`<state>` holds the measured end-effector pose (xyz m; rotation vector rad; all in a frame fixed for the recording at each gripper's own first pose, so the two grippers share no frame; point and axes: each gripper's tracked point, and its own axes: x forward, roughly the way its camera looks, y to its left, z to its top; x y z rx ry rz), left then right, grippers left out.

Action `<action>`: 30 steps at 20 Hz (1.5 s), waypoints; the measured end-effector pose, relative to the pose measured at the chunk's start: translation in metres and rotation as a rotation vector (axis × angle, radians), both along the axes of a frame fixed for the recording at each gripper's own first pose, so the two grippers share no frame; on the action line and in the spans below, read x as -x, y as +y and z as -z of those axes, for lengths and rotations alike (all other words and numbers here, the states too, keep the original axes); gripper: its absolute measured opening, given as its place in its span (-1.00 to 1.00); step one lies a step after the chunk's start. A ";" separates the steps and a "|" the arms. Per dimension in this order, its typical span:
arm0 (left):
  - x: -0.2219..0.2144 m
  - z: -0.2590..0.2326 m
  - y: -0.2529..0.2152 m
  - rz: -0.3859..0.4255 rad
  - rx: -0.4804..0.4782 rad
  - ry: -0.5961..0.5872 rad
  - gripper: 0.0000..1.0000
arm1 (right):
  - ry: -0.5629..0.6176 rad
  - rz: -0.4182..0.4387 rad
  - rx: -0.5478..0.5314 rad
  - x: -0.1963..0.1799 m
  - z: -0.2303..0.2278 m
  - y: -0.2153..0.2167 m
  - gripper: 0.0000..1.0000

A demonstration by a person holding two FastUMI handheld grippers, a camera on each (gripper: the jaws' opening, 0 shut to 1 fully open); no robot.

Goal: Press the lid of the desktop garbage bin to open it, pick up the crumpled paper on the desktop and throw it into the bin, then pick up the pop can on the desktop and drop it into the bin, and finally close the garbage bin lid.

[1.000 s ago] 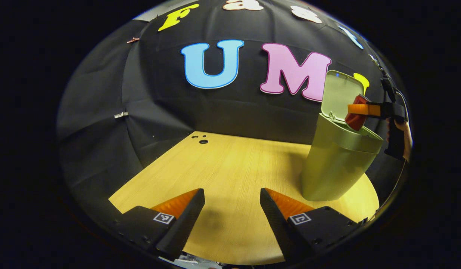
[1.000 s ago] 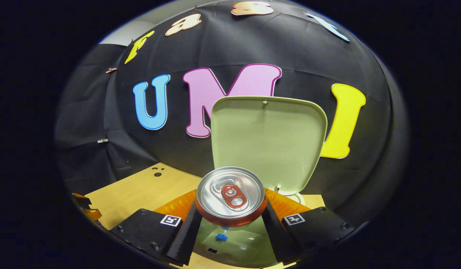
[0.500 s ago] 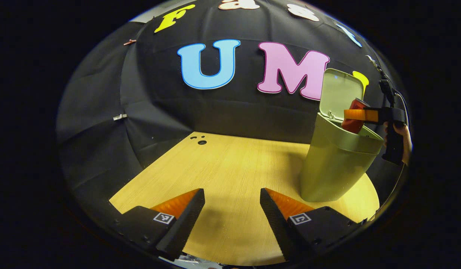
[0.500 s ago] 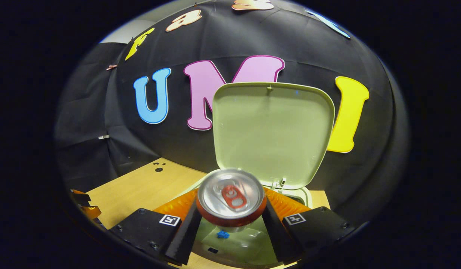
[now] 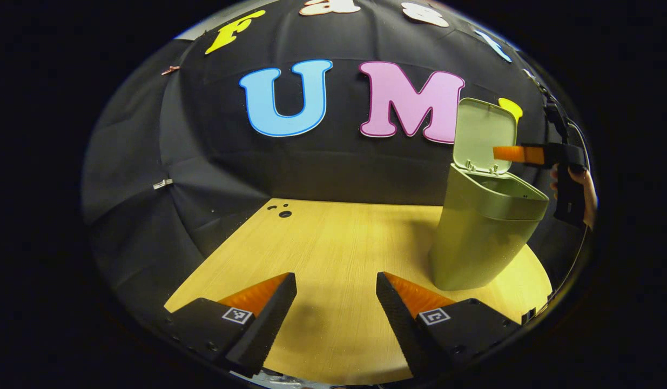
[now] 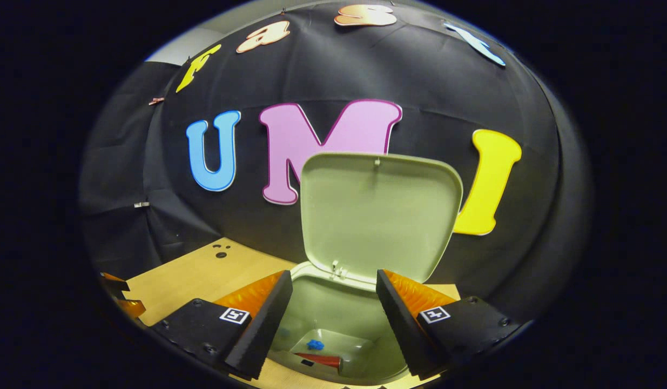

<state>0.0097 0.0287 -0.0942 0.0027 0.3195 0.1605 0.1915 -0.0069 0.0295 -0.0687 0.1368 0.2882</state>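
The green garbage bin (image 5: pixel 484 232) stands at the right of the wooden table (image 5: pixel 333 243) with its lid (image 5: pixel 483 135) upright. My right gripper (image 6: pixel 333 319) hovers open just above the bin's mouth (image 6: pixel 333 302), facing the raised lid (image 6: pixel 376 216). The red pop can (image 6: pixel 319 359) lies on the bin's floor beside a small blue scrap (image 6: pixel 314 344). In the left gripper view the right gripper (image 5: pixel 519 154) reaches over the bin's rim, held by a hand (image 5: pixel 584 189). My left gripper (image 5: pixel 333 313) stays open low over the table, well left of the bin.
Small holes (image 5: pixel 283 212) mark the table's far left corner. The black cloth wall closes in behind the bin and along the left. The left gripper (image 6: pixel 117 294) shows at the far left edge of the right gripper view.
The right gripper opened and let go of the pop can, which dropped to the bottom of the bin. The left gripper barely moved.
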 end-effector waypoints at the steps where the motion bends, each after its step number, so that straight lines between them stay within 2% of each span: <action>1: 0.000 -0.003 0.001 0.009 -0.002 -0.004 0.92 | -0.022 0.009 0.002 0.000 -0.016 0.000 0.96; 8: 0.012 -0.005 0.025 -0.004 0.027 -0.028 0.92 | -0.133 0.060 0.030 -0.010 -0.100 0.005 0.95; 17: 0.044 0.011 0.071 -0.156 0.105 -0.023 0.92 | -0.201 0.124 0.020 -0.055 -0.150 0.007 0.95; 20: 0.052 0.011 0.084 -0.208 0.120 -0.029 0.92 | -0.181 0.148 0.050 -0.073 -0.148 0.002 0.95; 24: 0.061 0.002 0.099 -0.274 0.119 -0.065 0.92 | -0.101 0.158 0.032 -0.090 -0.133 0.001 0.95; 30: 0.070 0.007 0.101 -0.311 0.167 -0.071 0.92 | -0.035 0.155 -0.010 -0.093 -0.120 -0.001 0.95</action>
